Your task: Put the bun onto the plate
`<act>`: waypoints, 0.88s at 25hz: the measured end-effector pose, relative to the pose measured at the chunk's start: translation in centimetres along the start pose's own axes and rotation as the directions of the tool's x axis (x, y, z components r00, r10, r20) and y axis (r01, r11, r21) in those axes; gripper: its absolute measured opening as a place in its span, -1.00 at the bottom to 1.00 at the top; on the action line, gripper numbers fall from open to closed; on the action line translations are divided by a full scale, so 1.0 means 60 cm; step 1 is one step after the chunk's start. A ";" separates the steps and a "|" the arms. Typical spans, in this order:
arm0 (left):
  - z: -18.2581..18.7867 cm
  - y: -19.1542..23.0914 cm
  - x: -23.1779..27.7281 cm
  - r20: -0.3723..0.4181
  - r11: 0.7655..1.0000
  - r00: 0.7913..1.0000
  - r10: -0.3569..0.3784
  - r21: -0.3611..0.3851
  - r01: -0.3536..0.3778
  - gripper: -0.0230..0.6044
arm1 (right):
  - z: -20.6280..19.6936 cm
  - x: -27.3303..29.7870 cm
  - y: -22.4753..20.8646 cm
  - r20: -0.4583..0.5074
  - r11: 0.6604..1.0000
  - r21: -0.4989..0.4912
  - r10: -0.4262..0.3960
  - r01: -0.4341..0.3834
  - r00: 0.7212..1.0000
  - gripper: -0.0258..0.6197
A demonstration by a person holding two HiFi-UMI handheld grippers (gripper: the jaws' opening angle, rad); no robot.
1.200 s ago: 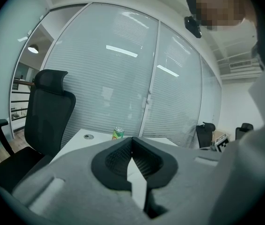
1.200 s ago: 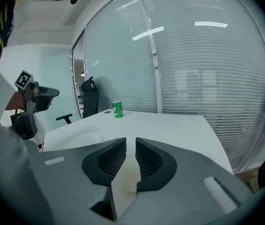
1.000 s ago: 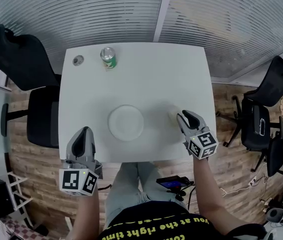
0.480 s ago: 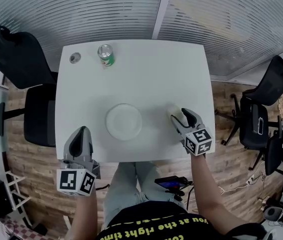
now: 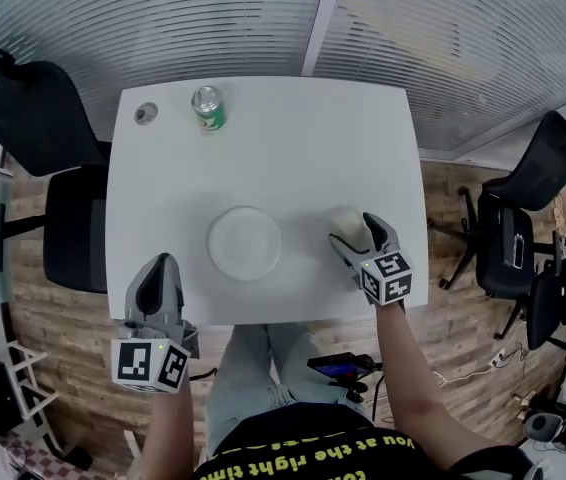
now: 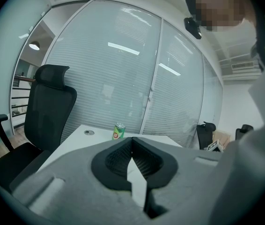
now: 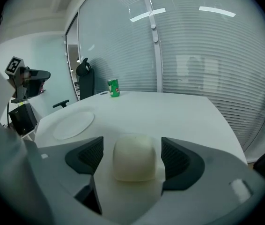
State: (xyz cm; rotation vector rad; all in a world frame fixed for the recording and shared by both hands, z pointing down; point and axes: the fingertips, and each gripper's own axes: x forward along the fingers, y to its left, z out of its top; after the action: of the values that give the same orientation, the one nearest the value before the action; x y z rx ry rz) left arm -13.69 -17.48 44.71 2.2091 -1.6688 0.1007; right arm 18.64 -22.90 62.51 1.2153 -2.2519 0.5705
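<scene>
A pale cream bun [image 7: 134, 156] lies on the white table [image 5: 293, 138], right of the white plate [image 5: 245, 242], which also shows in the right gripper view, plate [image 7: 74, 124]. In the head view the bun [image 5: 342, 221] sits just ahead of my right gripper [image 5: 351, 240]. The right gripper [image 7: 133, 159] has just been opening its jaws; they now stand wide on either side of the bun, with a gap on each side and no pad touching it. My left gripper [image 5: 159, 286] hovers at the table's near left edge, jaws shut [image 6: 132, 159] and holding nothing.
A green can [image 5: 207, 107] stands at the table's far left, with a small round grommet [image 5: 145, 114] beside it. Black office chairs stand at the left [image 5: 33, 118] and right [image 5: 548, 178]. A glass wall with blinds runs behind the table.
My right gripper moved left and down toward the bun, and its jaws spread apart around it. The left gripper stayed put.
</scene>
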 end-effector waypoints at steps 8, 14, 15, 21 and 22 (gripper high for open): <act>-0.002 0.001 -0.003 -0.001 1.000 1.000 0.006 -0.001 -0.006 -0.92 | -0.023 0.012 -0.010 -0.061 0.999 -0.044 -0.031 0.028 0.998 0.28; -0.004 0.003 -0.007 -0.001 1.000 1.000 0.014 -0.001 -0.014 -0.93 | -0.030 0.016 -0.008 -0.089 0.996 -0.084 -0.048 0.040 0.995 0.21; -0.003 0.005 -0.008 0.000 1.000 1.000 0.019 -0.002 -0.019 -0.92 | -0.030 0.016 -0.009 -0.092 0.995 -0.088 -0.052 0.044 0.994 0.17; 0.000 0.018 -0.017 0.005 0.999 0.999 0.041 -0.004 -0.041 -0.93 | -0.030 0.015 -0.010 -0.105 0.995 -0.092 -0.051 0.041 0.993 0.08; -0.001 0.020 -0.018 0.005 0.999 0.999 0.044 -0.004 -0.044 -0.93 | -0.030 0.015 -0.010 -0.106 0.995 -0.091 -0.050 0.040 0.993 0.08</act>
State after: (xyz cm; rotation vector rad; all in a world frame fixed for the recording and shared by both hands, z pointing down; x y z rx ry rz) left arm -15.11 -16.74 44.74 2.1718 -1.7190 0.1032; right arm 19.15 -22.72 64.56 1.1601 -2.1309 0.5013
